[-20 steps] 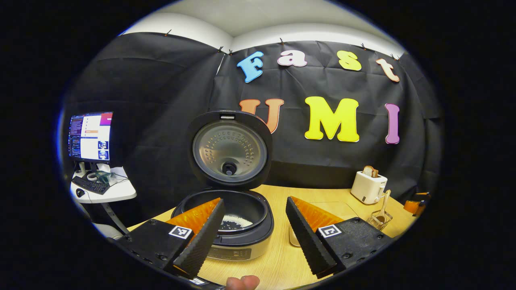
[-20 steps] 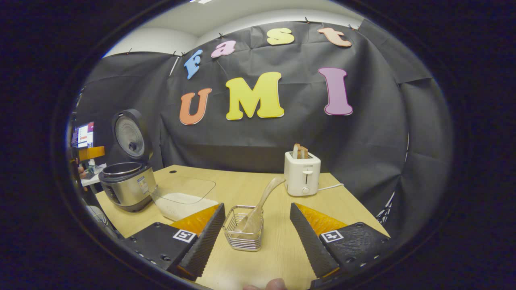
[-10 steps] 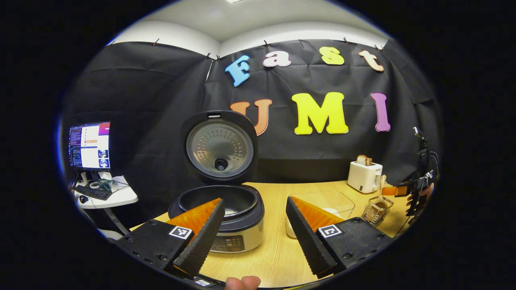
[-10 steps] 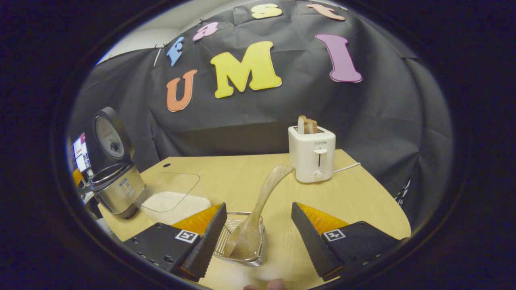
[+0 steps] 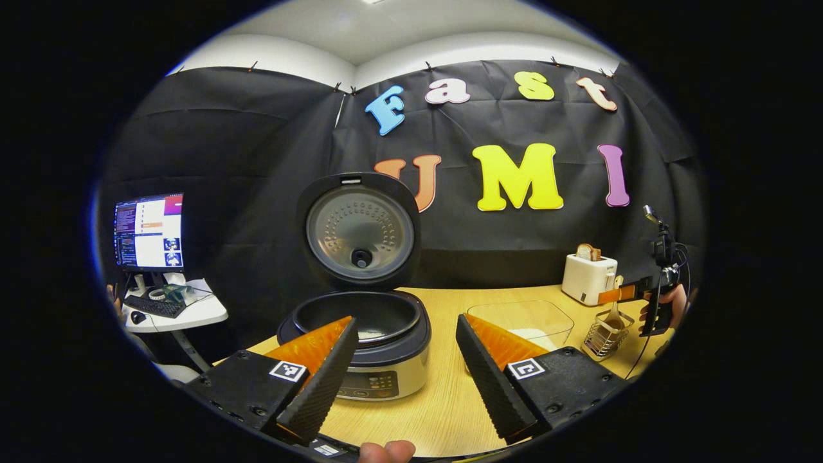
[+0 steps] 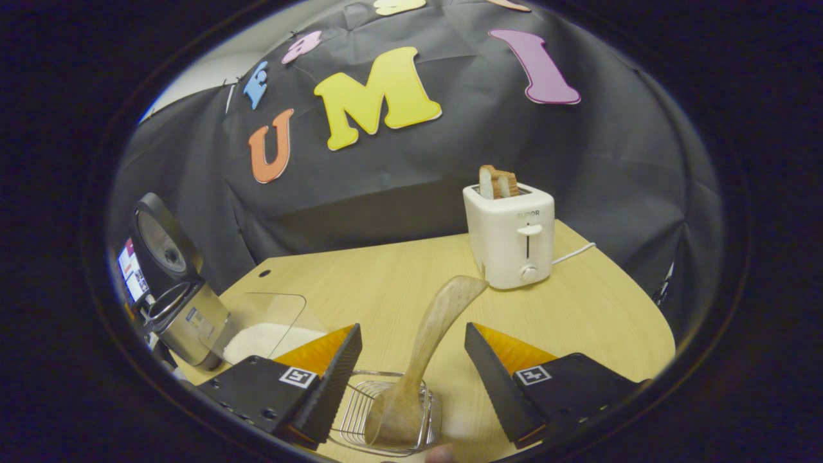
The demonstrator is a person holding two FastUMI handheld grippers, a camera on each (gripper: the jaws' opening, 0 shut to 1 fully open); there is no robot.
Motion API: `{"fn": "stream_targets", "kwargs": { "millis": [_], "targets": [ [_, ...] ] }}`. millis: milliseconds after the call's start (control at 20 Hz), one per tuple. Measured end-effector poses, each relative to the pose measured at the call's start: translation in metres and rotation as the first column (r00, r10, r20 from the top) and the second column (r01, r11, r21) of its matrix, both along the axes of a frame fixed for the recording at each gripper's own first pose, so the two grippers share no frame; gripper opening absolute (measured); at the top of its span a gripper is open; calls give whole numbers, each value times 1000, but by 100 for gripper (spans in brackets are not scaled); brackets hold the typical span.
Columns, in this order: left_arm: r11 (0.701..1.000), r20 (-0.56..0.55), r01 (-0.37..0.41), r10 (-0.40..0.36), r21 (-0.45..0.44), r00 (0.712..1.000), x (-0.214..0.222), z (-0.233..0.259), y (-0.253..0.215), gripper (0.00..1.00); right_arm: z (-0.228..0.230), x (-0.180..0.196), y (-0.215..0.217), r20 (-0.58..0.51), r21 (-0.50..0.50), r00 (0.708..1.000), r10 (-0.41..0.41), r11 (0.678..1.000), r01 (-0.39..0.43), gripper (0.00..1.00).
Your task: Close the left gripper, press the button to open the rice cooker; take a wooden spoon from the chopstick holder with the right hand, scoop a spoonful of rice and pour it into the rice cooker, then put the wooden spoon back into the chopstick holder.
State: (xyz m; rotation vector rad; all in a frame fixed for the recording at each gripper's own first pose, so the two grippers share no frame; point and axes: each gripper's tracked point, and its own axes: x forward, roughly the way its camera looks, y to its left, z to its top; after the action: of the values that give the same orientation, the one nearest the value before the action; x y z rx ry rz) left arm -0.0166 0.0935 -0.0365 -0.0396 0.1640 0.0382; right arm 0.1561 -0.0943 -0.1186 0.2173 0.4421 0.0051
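Because the rice cooker (image 5: pixel 355 334) lid stands open, the right gripper (image 6: pixel 411 379) hangs with jaws wide, empty, straddling the wooden spoon (image 6: pixel 429 341); the left gripper (image 5: pixel 405 370) idles, jaws wide, empty.

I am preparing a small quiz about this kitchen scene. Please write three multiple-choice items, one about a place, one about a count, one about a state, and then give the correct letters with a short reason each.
1. Where does the wooden spoon stand?
A. in the wire holder
B. in the rice cooker
C. flat on the table

2. How many bread slices stick out of the toaster?
A. none
B. two
C. four

3. How is the rice cooker's lid?
A. shut
B. taken off
C. raised upright

Answers:
1 A, the spoon's bowl sits inside the wire basket.
2 B, two slices show at the top in the right gripper view.
3 C, the lid stands up behind the open pot.
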Motion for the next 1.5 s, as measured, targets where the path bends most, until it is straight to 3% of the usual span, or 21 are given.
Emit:
{"fn": "stream_targets", "kwargs": {
  "millis": [150,200,250,300,350,450,550,700,1200,1500],
  "targets": [
    [1000,5,-7,7,1,1000,1,3,2,97,-4,6,-2,-6,17,1000,0,1000,1,93],
    [1000,7,-7,7,0,1000,1,3,3,97,-6,7,-1,-12,29,1000,1,1000,-1,81],
    [1000,7,-7,7,1,1000,1,4,3,97,-6,6,-1,-22,39,1000,5,999,-4,78],
    [1000,9,-9,9,3,1000,1,4,5,98,-9,6,-1,-28,51,1000,5,999,-4,56],
    [1000,10,-10,10,4,1000,0,4,5,98,-9,4,-5,-32,56,999,-5,998,6,50],
    [1000,10,-7,7,-3,1000,-1,4,4,98,-3,-1,-8,-23,76,1000,-10,997,12,21],
    [1000,5,6,-6,-13,1000,-2,2,-1,98,3,-7,1,-12,105,1000,17,994,-16,13],
    [1000,7,14,-14,-22,1000,-1,3,-2,98,11,-13,6,15,74,999,35,997,-36,0],
    [998,32,31,-30,-53,999,0,-10,-6,97,85,-41,31,178,-97,981,76,993,-59,1],
    [997,47,17,-14,-69,999,-1,-14,6,98,130,-49,71,250,-176,960,125,981,-82,0]
  ]
}}
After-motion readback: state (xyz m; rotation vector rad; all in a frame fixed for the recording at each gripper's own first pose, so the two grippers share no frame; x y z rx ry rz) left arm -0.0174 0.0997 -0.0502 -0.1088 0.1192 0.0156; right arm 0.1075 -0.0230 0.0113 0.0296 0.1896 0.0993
